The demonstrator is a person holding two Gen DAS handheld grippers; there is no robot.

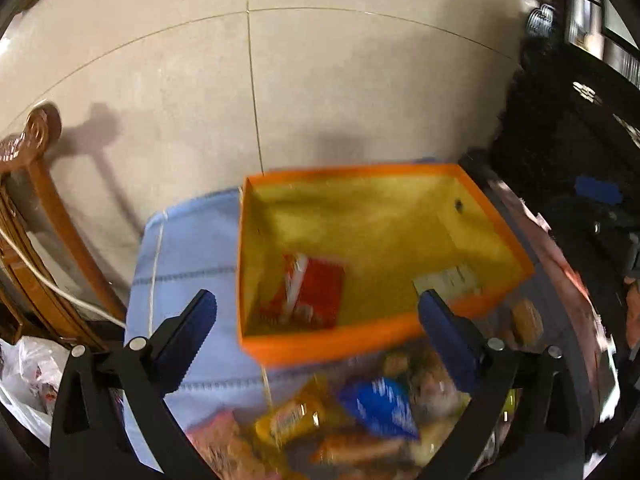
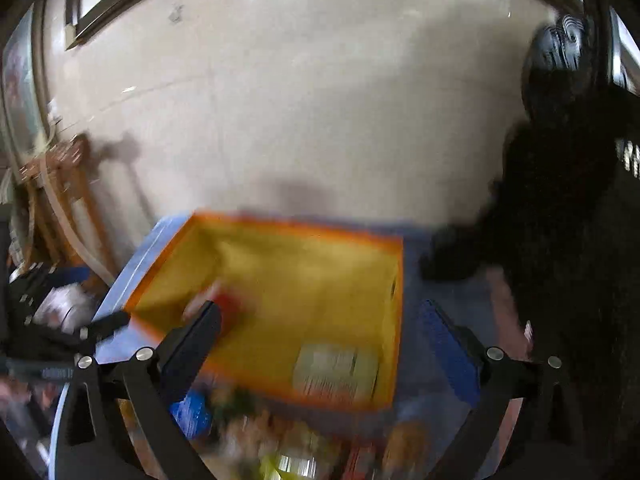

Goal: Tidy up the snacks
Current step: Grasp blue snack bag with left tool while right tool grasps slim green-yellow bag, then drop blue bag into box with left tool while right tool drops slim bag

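An orange box [image 1: 332, 344] with a yellow inside sits on a blue cloth [image 1: 192, 240]. A red snack packet [image 1: 312, 288] lies in its near left corner. A white label [image 1: 448, 280] is at its near right. A pile of snacks lies in front of the box, with a blue packet [image 1: 380, 404] and a yellow packet [image 1: 288, 420] in it. My left gripper [image 1: 316, 340] is open and empty above the pile and the box's near wall. My right gripper [image 2: 320, 344] is open and empty over the box [image 2: 384, 248]; this view is blurred. The red packet [image 2: 232, 308] and the blue packet [image 2: 192, 412] show there.
A wooden chair [image 1: 44, 216] stands at the left by a white cable [image 1: 48, 284]. A white plastic bag [image 1: 28, 376] lies at the lower left. Dark objects [image 1: 572, 184] fill the right side. A tiled wall [image 1: 280, 80] is behind the table. The other gripper [image 2: 80, 332] shows at the left of the right wrist view.
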